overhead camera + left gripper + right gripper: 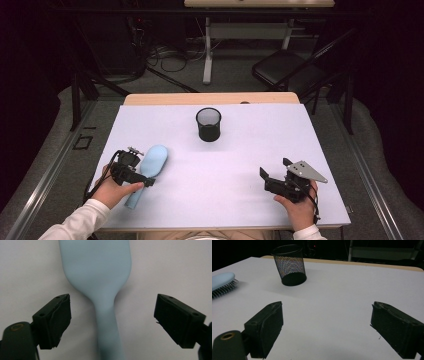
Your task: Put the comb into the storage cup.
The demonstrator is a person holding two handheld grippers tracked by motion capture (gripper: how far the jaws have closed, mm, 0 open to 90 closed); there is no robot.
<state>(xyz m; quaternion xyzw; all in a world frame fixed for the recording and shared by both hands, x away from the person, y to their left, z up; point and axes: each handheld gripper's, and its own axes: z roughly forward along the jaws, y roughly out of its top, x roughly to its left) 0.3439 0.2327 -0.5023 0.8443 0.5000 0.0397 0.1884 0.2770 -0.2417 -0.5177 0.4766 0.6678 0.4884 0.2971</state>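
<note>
A pale blue hairbrush [152,162] lies bristles down on the white table [235,165] at the front left, its handle pointing toward the person. My left gripper [141,179] hangs over that handle. In the left gripper view the handle [108,327] runs up between the two black jaws of the left gripper [112,315], with a gap on each side, so the gripper is open and the pads touch nothing. My right gripper [274,169] rests at the front right, open, with bare table between the jaws of the right gripper [325,322].
A black mesh cup [208,124] stands upright at the back middle of the table; the mesh cup [289,263] and the brush head [222,281] are in the right gripper view. Beyond the table's far edge are a black chair [285,70], a desk leg [207,55] and floor cables [167,57].
</note>
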